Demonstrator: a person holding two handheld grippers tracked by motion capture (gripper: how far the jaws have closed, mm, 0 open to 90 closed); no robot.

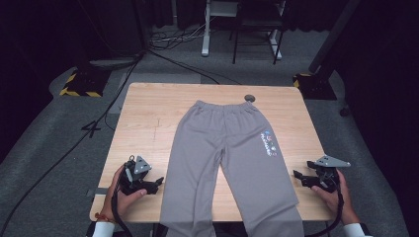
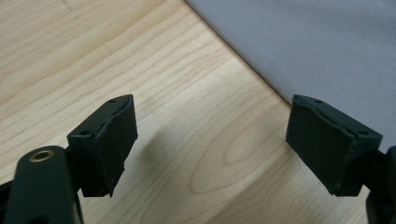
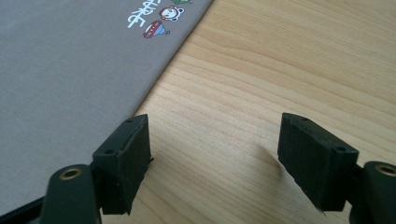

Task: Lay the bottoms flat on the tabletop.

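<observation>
Grey pants (image 1: 232,163) lie flat on the desk (image 1: 143,123), waistband far, leg ends hanging over the near edge. Left claw (image 1: 157,181) released, jaws wide, nothing between them, low over bare wood; pants' outer edge just to its right. Right claw (image 1: 298,175) also released and empty, pants' edge just to its left, small print (image 3: 154,14) farther ahead. In the left claw's view one pad (image 2: 114,140) sits over wood, fabric edge beyond the other. Likely step: grab both outer leg seams to fold. To do it well: slide each claw inward, lower jaw under the hem edge, pinch both fabric layers, match heights on both sides, lift evenly so the legs don't skew.
</observation>
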